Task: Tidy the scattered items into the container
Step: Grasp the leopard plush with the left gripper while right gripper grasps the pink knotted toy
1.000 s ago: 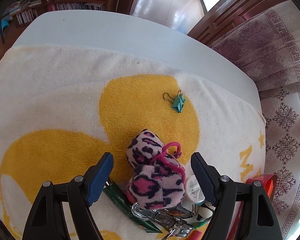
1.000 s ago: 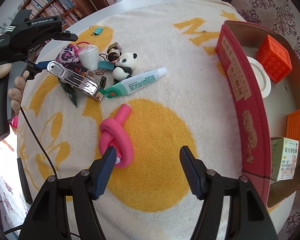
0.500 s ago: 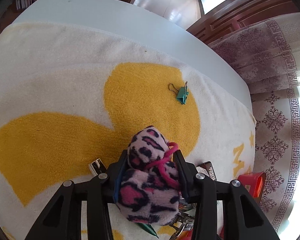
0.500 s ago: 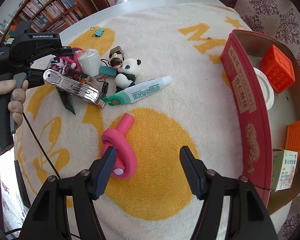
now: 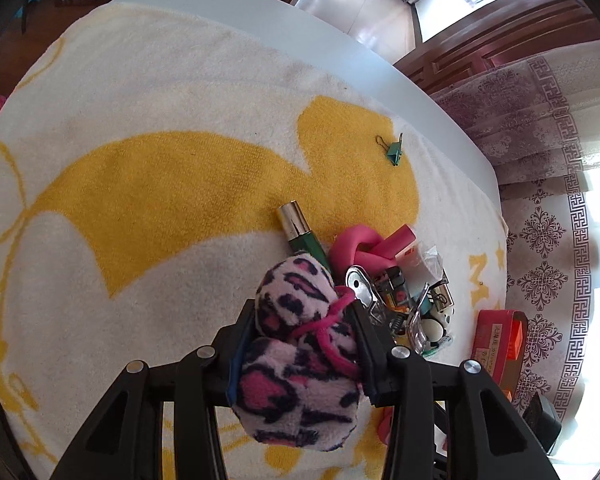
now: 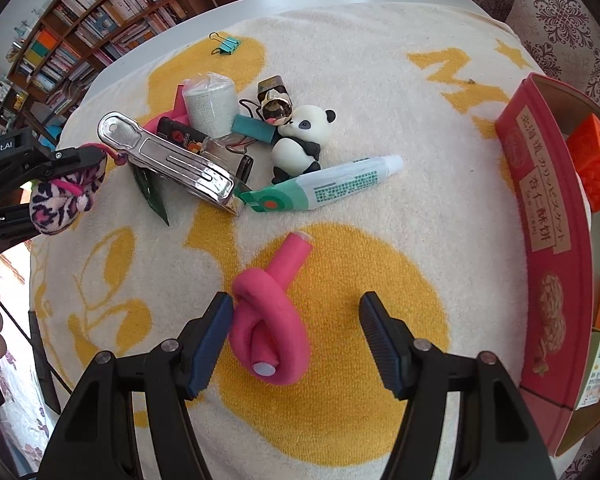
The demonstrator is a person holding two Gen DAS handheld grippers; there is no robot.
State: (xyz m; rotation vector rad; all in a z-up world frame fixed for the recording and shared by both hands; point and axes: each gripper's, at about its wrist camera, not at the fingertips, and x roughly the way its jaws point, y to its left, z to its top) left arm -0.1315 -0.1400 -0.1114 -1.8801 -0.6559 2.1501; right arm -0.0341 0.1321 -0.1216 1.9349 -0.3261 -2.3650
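1. Left wrist view: a leopard-print plush pouch [image 5: 300,356] is pinched between the fingers of the left gripper [image 5: 304,328] and is held above the yellow-and-white towel [image 5: 160,184]. A green binder clip [image 5: 394,151] is seen further off on the towel.

2. Right wrist view: the fingers of the right gripper [image 6: 296,320] are spread wide, and a knotted pink foam tube [image 6: 270,320] is seen between them, beside the left finger. The red box [image 6: 548,248] is found at the right edge of the towel.
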